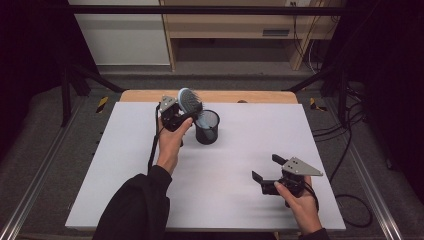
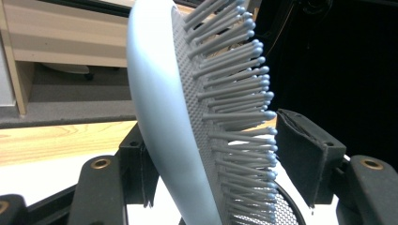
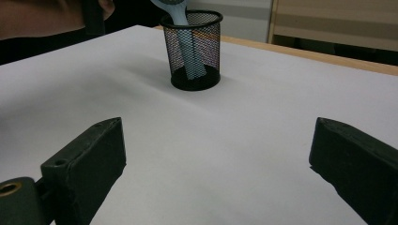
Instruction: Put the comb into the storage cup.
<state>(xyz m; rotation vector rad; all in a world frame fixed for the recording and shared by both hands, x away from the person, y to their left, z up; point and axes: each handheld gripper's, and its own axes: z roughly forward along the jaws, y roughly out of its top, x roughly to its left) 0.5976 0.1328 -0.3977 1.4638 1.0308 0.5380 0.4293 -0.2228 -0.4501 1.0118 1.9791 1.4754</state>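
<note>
The hairbrush (image 1: 190, 101) is stood handle-down in the mesh cup (image 1: 207, 127); it is flanked by the left gripper (image 1: 176, 116), whose right pad stands clear of the bristles. The right gripper (image 1: 264, 169), at 5 o'clock on the table (image 1: 125, 165), is spread wide with nothing between its jaws.

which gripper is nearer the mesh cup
Left. The left gripper is right beside the mesh cup, its jaws around the head of the hairbrush standing in it. The right gripper rests far off near the table's front right.
</note>
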